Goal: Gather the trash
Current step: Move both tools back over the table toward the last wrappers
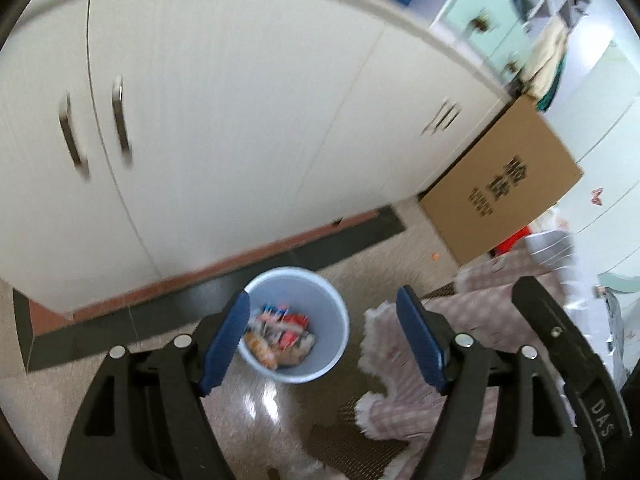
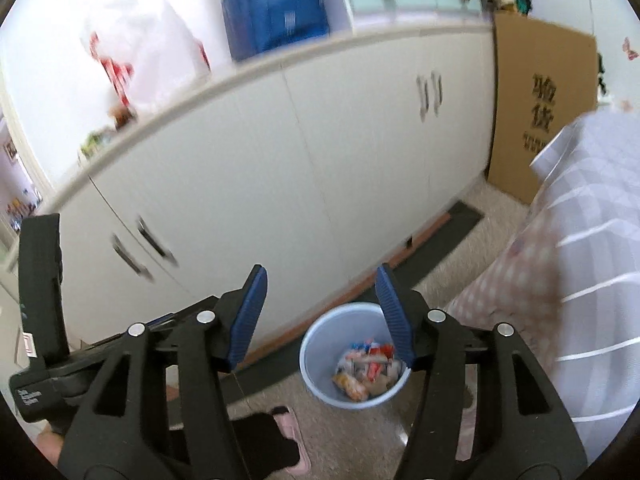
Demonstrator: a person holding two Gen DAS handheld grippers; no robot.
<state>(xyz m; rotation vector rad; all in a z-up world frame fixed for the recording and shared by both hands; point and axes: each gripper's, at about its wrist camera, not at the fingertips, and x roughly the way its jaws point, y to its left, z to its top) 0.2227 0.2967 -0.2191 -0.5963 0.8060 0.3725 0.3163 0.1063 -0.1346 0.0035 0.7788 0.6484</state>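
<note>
the wastebasket (image 1: 296, 324) stands on open floor (image 2: 352, 436), its mouth unobstructed from above; white cabinets (image 1: 224, 120) close off the far side, pink checked bedding (image 2: 560, 280) crowds its right

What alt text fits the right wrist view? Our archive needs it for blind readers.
Open right gripper hangs empty above a pale blue trash bin holding snack wrappers, on carpet before white cabinets. A cardboard box stands at right.

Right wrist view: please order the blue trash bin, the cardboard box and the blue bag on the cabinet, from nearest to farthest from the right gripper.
From the right gripper:
1. Blue trash bin, on the floor just below.
2. Cardboard box, right, against the cabinet's end.
3. Blue bag, on the cabinet top.
</note>
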